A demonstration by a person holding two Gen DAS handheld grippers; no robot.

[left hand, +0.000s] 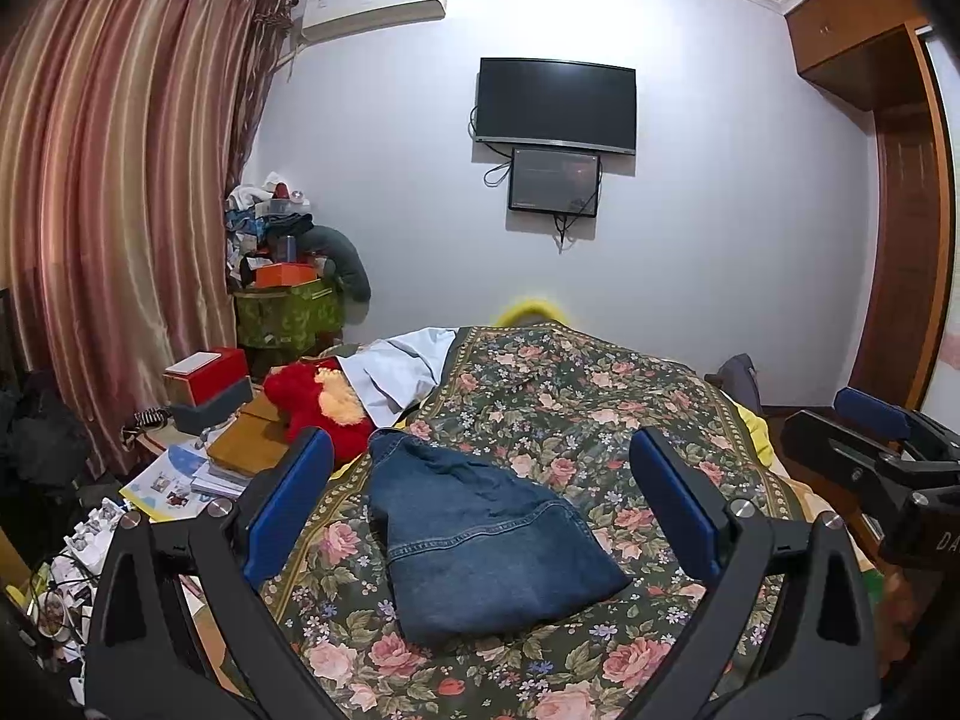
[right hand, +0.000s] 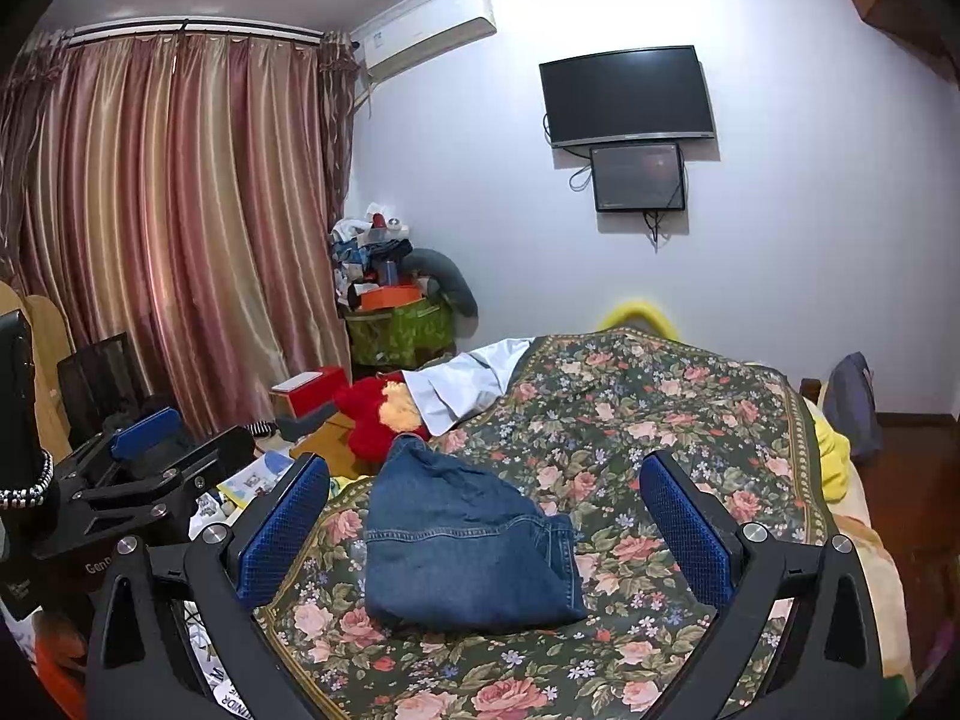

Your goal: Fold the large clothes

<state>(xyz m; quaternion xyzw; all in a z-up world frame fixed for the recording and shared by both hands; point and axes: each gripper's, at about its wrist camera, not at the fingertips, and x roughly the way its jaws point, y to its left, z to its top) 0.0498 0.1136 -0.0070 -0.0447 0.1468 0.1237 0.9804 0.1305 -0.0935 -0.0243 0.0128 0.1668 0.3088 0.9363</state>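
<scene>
A folded blue denim garment (left hand: 486, 546) (right hand: 468, 546) lies in a compact bundle on the floral bedspread (left hand: 600, 408) (right hand: 648, 414), near the bed's left side. My left gripper (left hand: 480, 480) hovers above and in front of it, open, its blue pads (left hand: 288, 498) wide apart with nothing between them. My right gripper (right hand: 486, 498) is likewise open and empty, framing the denim from a little further right. Each gripper shows at the edge of the other's view: the right gripper (left hand: 876, 438) at the left wrist view's right edge, the left gripper (right hand: 144, 450) at the right wrist view's left edge.
A red plush toy (left hand: 318, 402) and a pale blue cloth (left hand: 402, 372) lie at the bed's far left edge. A cluttered side table with boxes and books (left hand: 228, 432) stands left of the bed. Curtains (left hand: 120, 180), a wall television (left hand: 555, 105) and a wooden wardrobe (left hand: 900, 180) surround it.
</scene>
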